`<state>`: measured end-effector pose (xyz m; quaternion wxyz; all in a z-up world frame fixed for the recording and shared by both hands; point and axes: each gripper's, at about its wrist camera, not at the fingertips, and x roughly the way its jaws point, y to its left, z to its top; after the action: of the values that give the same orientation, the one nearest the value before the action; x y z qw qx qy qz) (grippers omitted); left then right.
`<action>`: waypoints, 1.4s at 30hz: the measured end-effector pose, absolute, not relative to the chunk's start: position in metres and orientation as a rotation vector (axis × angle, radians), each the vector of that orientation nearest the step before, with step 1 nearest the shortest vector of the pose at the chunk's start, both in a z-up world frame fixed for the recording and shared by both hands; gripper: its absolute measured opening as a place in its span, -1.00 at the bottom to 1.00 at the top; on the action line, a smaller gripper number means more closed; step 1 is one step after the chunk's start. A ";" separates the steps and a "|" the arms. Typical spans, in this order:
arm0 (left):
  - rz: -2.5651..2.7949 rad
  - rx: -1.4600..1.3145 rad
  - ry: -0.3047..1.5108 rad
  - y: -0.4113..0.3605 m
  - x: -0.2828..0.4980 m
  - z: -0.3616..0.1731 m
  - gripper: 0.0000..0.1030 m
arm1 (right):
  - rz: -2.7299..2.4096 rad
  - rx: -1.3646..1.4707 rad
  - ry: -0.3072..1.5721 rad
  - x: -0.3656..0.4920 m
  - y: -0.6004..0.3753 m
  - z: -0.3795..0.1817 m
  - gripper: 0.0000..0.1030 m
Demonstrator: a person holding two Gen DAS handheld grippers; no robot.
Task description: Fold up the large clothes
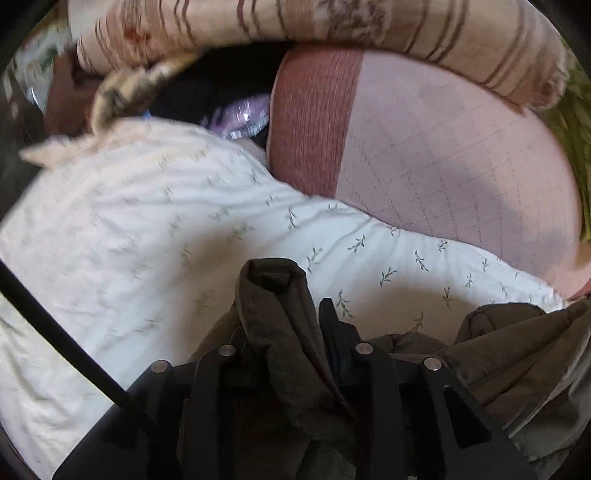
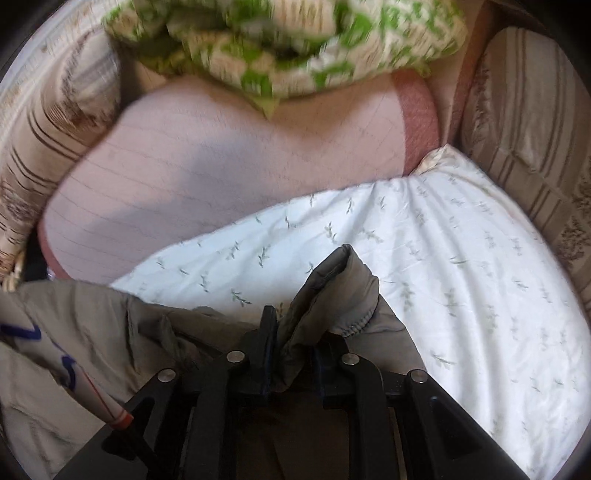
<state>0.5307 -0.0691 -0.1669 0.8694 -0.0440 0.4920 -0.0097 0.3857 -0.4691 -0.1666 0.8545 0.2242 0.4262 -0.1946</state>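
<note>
Left claw (image 1: 295, 332), right claw (image 2: 295, 339) clamp olive jacket (image 1: 280, 314); pink pillow (image 1: 443, 155) beyond.

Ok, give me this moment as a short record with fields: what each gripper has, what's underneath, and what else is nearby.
left gripper: shut on a fold of the olive jacket
right gripper: shut on a cuffed edge of the same jacket
surface below: white leaf-print sheet
beyond it: pink pillow with a red band
far edge: striped cushion
also: green patterned blanket, blurred
fold state: jacket bunched, not yet folded flat
</note>
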 end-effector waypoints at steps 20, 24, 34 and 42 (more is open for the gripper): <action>-0.169 -0.307 0.802 0.007 0.448 -0.028 0.25 | -0.484 0.574 0.701 0.345 -0.469 -0.107 0.86; -0.141 -0.274 0.763 0.030 0.380 -0.011 0.32 | -0.388 0.486 0.747 0.332 -0.429 -0.066 0.75; -0.084 -0.199 0.752 0.053 0.259 -0.092 0.42 | -0.184 0.152 0.795 0.375 -0.251 -0.056 0.67; -0.019 -0.166 0.784 0.082 0.278 -0.131 0.42 | -0.378 0.119 0.939 0.462 -0.260 -0.161 0.90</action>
<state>0.2781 0.0823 -0.1309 0.9208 -0.0809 0.3814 -0.0094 0.4617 -0.2598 -0.1608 0.8730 0.0568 0.4494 -0.1808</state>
